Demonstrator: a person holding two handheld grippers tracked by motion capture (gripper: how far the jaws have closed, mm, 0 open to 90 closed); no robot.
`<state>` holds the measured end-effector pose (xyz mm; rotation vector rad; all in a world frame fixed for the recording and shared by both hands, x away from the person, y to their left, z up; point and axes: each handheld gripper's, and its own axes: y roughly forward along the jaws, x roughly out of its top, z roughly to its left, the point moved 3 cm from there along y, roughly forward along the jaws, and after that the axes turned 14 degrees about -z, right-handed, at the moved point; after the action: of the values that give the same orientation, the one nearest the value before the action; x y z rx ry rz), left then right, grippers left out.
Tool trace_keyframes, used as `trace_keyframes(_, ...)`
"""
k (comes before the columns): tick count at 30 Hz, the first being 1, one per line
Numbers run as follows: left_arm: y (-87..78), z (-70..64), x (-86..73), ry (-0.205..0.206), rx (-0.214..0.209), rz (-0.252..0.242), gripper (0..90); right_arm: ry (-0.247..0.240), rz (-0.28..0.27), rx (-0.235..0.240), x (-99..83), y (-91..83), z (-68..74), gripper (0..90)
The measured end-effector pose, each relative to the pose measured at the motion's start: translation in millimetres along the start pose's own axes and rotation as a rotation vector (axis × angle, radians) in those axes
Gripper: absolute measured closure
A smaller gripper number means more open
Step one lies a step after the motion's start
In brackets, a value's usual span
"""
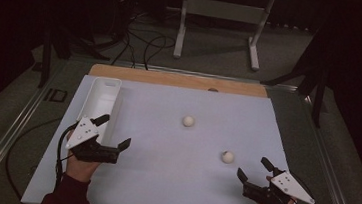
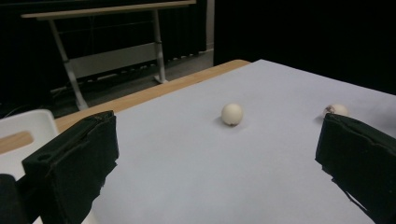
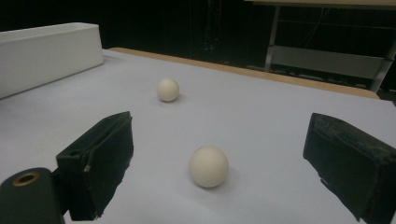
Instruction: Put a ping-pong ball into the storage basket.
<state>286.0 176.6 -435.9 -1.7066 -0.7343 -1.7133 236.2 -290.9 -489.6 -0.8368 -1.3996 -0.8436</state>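
Two cream-white balls lie on the pale mat. The far ball [image 1: 188, 121] sits near the middle, the near ball [image 1: 227, 157] to the right and closer to me. My left gripper [image 1: 113, 131] is open at the left beside the white tray [image 1: 99, 105], holding nothing. In the left gripper view its open gripper [image 2: 219, 140] faces the far ball [image 2: 232, 113], with the near ball [image 2: 335, 110] just behind the right jaw. My right gripper [image 1: 253, 167] is open a little short of the near ball. In the right gripper view the near ball [image 3: 208, 166] lies between the wide jaws, untouched.
The long white tray [image 3: 46, 51] stands along the mat's left edge. A wooden strip [image 1: 171, 78] runs along the table's back edge. Beyond it are a white metal stand [image 1: 217, 15] and cables on the dark floor.
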Motion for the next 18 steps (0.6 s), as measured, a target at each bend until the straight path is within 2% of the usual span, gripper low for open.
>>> trace_keyframes(6,14.4,-7.7,9.9,0.008,-0.035,0.008,0.1,0.0,-0.002,-0.003,0.3,0.4,-0.9,8.2)
trace_keyframes(10,30.5,-16.6,19.5,0.007,-0.075,0.007,0.2,0.0,-0.004,0.003,0.6,2.6,0.0,8.2)
trace_keyframes(15,41.8,-22.1,22.2,-0.005,-0.101,0.007,0.1,-0.001,-0.004,0.012,0.7,5.2,1.2,8.2)
trace_keyframes(18,52.1,-25.6,21.5,-0.03,-0.121,0.005,0.1,-0.004,-0.002,0.015,0.5,7.5,1.1,8.2)
